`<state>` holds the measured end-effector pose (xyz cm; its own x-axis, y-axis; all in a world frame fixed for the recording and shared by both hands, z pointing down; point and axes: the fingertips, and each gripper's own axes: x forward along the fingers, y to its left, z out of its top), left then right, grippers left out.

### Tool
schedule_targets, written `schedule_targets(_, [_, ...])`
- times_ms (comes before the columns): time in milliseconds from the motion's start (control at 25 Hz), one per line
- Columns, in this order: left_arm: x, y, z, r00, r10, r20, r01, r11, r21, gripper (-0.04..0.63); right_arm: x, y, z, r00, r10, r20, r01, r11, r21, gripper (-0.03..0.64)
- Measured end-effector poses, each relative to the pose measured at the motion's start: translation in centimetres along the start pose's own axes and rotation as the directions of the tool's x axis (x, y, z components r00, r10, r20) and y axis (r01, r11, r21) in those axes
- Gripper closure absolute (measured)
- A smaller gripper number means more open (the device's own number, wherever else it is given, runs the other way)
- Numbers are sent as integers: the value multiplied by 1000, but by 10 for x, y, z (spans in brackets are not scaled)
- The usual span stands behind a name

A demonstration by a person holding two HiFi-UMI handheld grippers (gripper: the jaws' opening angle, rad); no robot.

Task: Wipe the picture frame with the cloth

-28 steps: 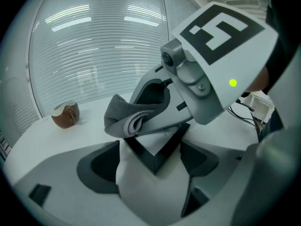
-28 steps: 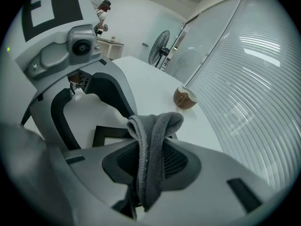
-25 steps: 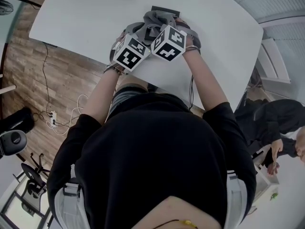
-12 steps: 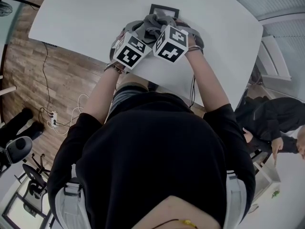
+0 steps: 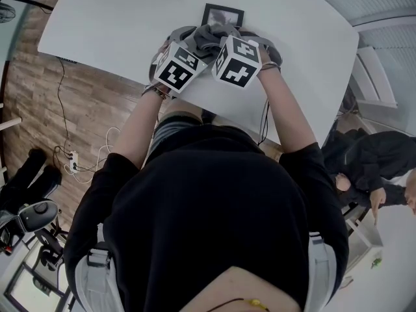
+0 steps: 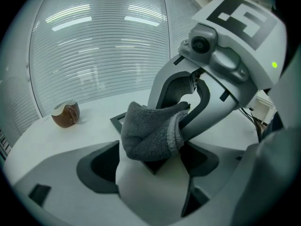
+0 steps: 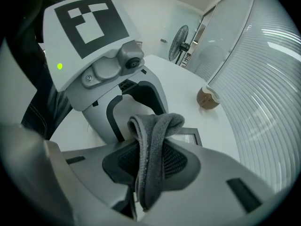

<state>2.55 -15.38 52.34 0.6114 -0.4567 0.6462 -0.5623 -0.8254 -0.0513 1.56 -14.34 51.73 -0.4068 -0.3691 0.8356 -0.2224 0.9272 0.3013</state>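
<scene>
Head view: both grippers meet over a white tabletop [image 5: 117, 25], just short of a small black picture frame [image 5: 223, 13] lying on it. On the right gripper [image 7: 149, 159] the fingers are clamped on a fold of grey cloth [image 7: 153, 126]. On the left gripper [image 6: 151, 149] the fingers stand spread, with the bunched cloth between them, unpinched.

Likely risks: the wadded cloth could slip from that narrow pinch, and the unheld frame could skid when rubbed.

Cloth and marker cubes cover the frame's near edge. Its picture is unreadable. A small brown object [image 6: 66, 115] beyond cannot be identified.
</scene>
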Motion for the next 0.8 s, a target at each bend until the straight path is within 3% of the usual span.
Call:
schedule_targets(200, [2,3,3,1000,4,5,-4,1000,2,193,-2,0,-1,996,86,9,-86,996,-9,522])
schedule_targets(400, [2,3,2,1000,4,8,-4,1000,3,195,-12,2,-1,980,178,89,-185,979,82,515])
schedule_targets(640, [2,2,1,1000,1,7,-1,1000,6,195,-32,6,0,962,151,228,-201,957,210,514])
schedule_targets(800, [3,2,0,1000,0,0,0,1000,6,195,-41,6,-8,962,94,257,-164,950,267,514])
